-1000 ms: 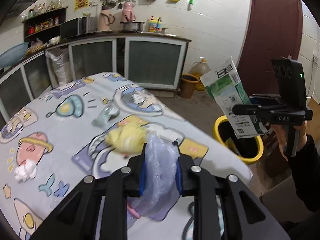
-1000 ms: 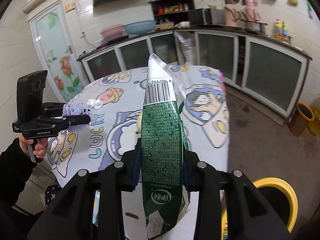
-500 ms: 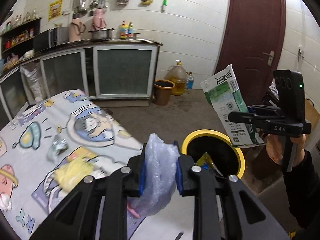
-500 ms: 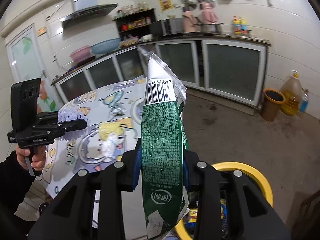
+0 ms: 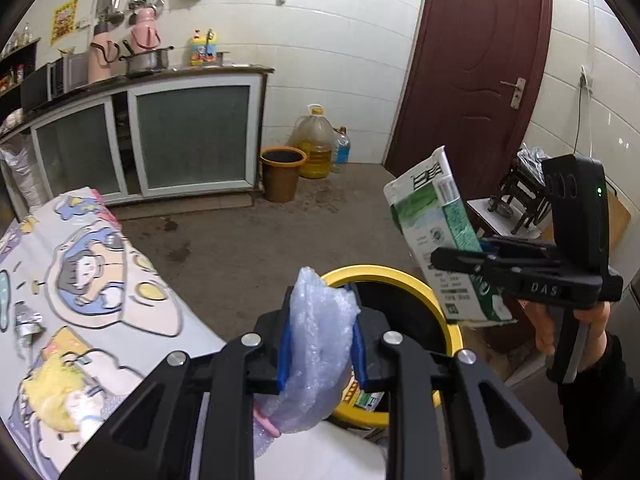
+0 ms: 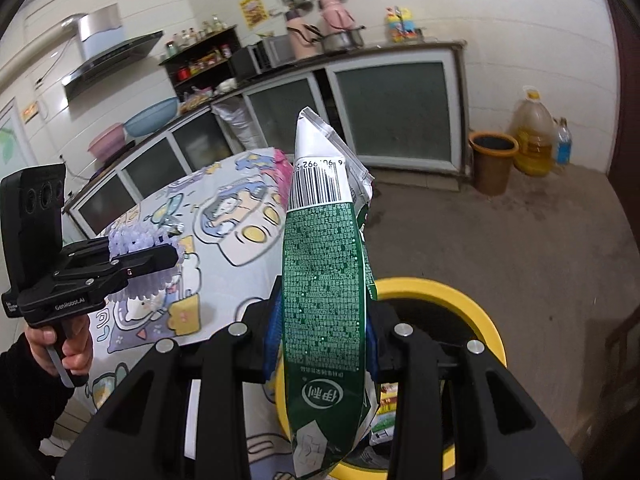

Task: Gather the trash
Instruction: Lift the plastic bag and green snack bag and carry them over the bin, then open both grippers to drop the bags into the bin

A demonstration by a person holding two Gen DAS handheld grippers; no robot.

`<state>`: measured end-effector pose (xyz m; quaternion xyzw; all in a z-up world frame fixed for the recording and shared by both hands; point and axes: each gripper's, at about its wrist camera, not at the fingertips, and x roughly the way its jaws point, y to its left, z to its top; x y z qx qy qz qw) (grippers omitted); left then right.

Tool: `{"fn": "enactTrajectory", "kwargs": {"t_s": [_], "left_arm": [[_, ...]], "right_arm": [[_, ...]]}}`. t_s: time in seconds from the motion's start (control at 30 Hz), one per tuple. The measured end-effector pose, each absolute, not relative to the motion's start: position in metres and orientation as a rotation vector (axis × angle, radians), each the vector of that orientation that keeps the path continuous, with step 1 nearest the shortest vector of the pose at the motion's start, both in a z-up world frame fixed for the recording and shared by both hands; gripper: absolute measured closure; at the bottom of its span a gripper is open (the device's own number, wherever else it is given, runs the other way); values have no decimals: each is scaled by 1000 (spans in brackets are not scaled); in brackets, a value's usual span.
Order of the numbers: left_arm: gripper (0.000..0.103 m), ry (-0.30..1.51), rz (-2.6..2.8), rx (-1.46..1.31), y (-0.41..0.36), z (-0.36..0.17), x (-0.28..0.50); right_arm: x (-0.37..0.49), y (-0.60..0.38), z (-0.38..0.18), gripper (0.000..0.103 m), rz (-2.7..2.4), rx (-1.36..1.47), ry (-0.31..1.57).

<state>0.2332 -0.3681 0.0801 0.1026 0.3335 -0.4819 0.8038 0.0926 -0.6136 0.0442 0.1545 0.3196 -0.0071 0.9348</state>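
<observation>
Both grippers have swung away from the table (image 5: 120, 320) and now hover at the yellow bin (image 5: 404, 276) — the drop looks imminent. The left gripper (image 5: 320, 332) pinches a wad of bubble wrap (image 5: 316, 340) just over the bin's near rim. The right gripper (image 6: 324, 332) clamps a green milk carton (image 6: 324, 280) above the bin's opening — a crumpled yellow tissue (image 5: 52, 396) waits on the table.

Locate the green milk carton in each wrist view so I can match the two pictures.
Left wrist: green milk carton at right, clamped in the right gripper, above the yellow bin.
Right wrist: centre, upright between the near fingers.
Shared landmark: the yellow bin's rim.
</observation>
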Motion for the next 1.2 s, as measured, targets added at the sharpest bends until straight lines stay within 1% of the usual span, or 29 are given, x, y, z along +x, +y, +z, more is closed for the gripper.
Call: {"fn": "enactTrajectory", "kwargs": {"t_s": [0.33,0.73,0.77,0.8,0.83,0.87,0.9,0.93,0.97,1.03,1.07,1.2], "left_arm": [[81,782,-1043,276,-432,34,225],[79,850,-1033,297,-471,-1,218],[76,858,-1038,290,-472,-2,218],[68,865,-1042,286,-473,-3,217],[62,868,-1044,284,-474,-4,216],[46,865,-1043,285,-474,-5,215],[31,860,-1044,283,-473,-4,214],[26,849,-1041,274,-471,-3,215],[24,845,-1047,263,-469,-2,215],[19,848,-1054,246,-467,-1,216],[13,850,-1043,236,-465,0,217],[10,839,-1004,169,-446,8,224]], "right_arm": [[79,-645,-10,71,-74,423,717],[78,-666,-67,71,-156,526,825],[78,-668,-69,70,-161,532,829],[78,-670,-71,70,-169,543,834],[78,-673,-73,69,-175,552,836],[77,-674,-74,62,-173,559,840],[76,-677,-74,53,-171,566,835],[74,-678,-74,49,-175,572,828],[73,-680,-73,47,-181,579,826],[71,-685,-73,47,-192,589,825],[70,-687,-74,47,-199,595,824],[66,-690,-70,47,-205,604,813]]}}
